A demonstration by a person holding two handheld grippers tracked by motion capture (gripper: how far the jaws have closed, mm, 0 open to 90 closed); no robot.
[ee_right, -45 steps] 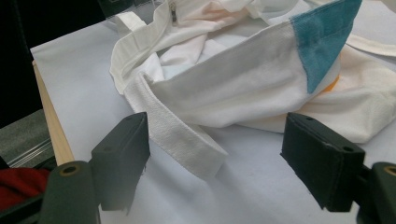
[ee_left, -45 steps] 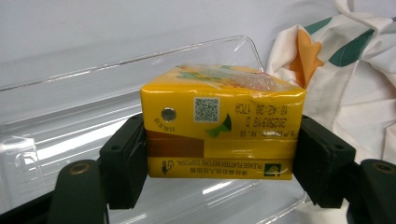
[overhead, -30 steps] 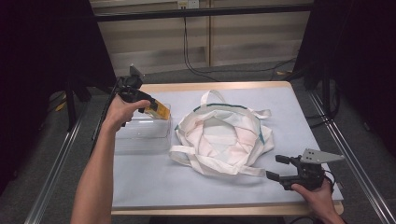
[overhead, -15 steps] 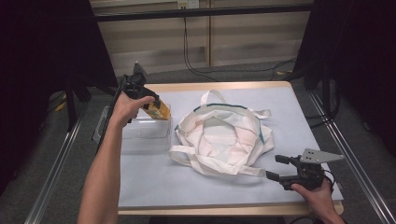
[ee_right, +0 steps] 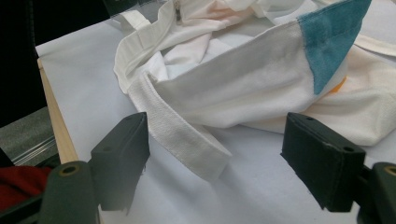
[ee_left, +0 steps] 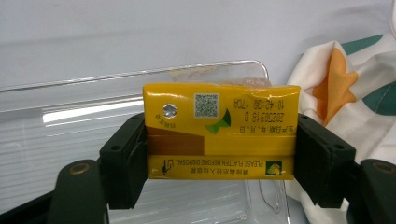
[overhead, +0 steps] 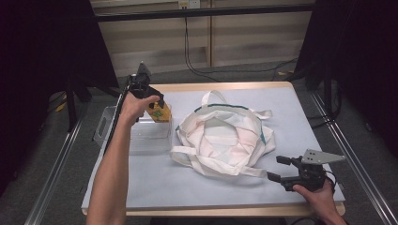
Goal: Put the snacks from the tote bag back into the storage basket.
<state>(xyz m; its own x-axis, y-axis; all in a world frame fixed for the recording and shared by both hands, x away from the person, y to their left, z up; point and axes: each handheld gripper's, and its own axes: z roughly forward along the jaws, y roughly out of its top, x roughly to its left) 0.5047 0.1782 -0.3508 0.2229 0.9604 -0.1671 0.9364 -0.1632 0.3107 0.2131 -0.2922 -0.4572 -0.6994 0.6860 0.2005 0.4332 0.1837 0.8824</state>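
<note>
The left gripper (ee_left: 219,154) is clamped on a yellow carton (ee_left: 220,130), holding it above the clear bin (overhead: 112,123) at the table's left edge, beside the white bag (overhead: 225,136). The right gripper (overhead: 280,169) rests near the front right, jaws spread and empty, a strap (ee_right: 187,135) of the bag lying between them untouched. My guess: the carton is meant for the bag, so the lift is done, but the bag isn't held open and the transfer remains.

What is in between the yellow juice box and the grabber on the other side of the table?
The white cloth bag lies between the yellow carton and the right gripper, plain in the high view.
</note>
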